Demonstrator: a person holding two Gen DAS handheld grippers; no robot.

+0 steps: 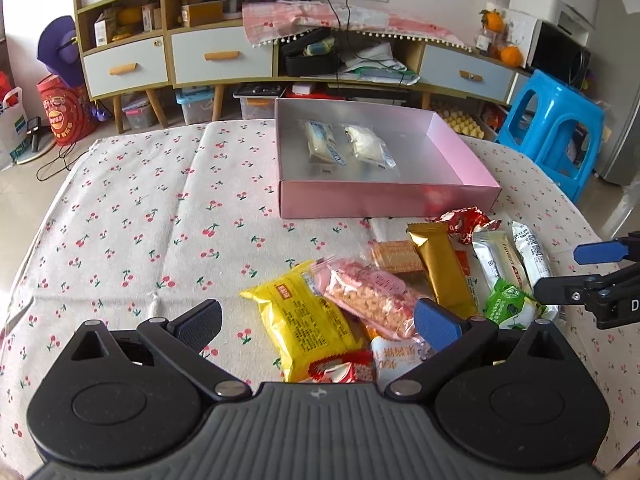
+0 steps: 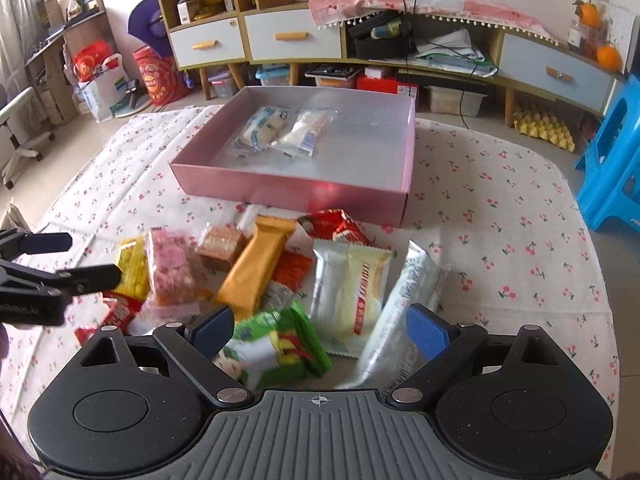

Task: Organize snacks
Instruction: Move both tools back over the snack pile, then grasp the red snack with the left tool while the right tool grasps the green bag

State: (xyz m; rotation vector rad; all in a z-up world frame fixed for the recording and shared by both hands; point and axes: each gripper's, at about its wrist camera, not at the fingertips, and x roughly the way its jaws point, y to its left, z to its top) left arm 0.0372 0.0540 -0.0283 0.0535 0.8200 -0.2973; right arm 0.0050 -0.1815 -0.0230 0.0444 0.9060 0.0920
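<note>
A pink box (image 1: 384,200) (image 2: 280,190) stands on the cherry-print tablecloth with two clear-wrapped white snacks (image 1: 348,146) (image 2: 284,130) inside. In front of it lies a heap of packets: yellow (image 1: 304,320), pink (image 1: 368,292) (image 2: 170,268), gold (image 1: 440,268) (image 2: 256,268), green (image 1: 510,304) (image 2: 276,344) and white ones (image 2: 352,292). My left gripper (image 1: 320,320) hovers open over the yellow and pink packets. My right gripper (image 2: 320,330) hovers open above the green and white packets. Neither touches a packet. Each gripper shows at the edge of the other's view.
A long sideboard (image 1: 208,56) with drawers and clutter runs behind the table. A blue plastic stool (image 1: 556,132) (image 2: 616,160) stands at the right. Bags and a red bucket (image 1: 64,116) sit on the floor at the left. Bare tablecloth (image 1: 140,220) lies left of the heap.
</note>
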